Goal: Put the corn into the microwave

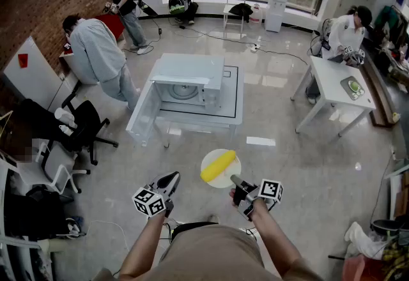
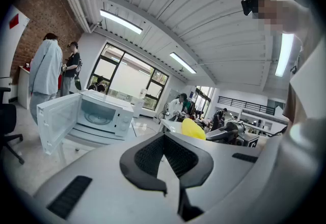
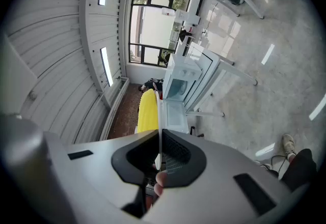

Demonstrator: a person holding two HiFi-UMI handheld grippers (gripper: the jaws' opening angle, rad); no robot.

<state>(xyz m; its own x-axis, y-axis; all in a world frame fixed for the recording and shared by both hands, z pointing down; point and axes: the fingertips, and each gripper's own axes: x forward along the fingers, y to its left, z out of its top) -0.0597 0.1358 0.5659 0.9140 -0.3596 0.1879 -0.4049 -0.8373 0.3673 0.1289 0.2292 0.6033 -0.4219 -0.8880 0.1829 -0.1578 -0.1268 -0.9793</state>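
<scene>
No words, brands or numbers are legible anywhere — the marker cubes (image 1: 149,202) carry only square patterns.

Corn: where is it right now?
Head view, centre: the corn lies on a white plate held by the right gripper, short of the open microwave.

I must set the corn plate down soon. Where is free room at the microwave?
The microwave cavity is free above its turntable. The table strip right of the microwave is bare. The open door crowds the left side.
</scene>
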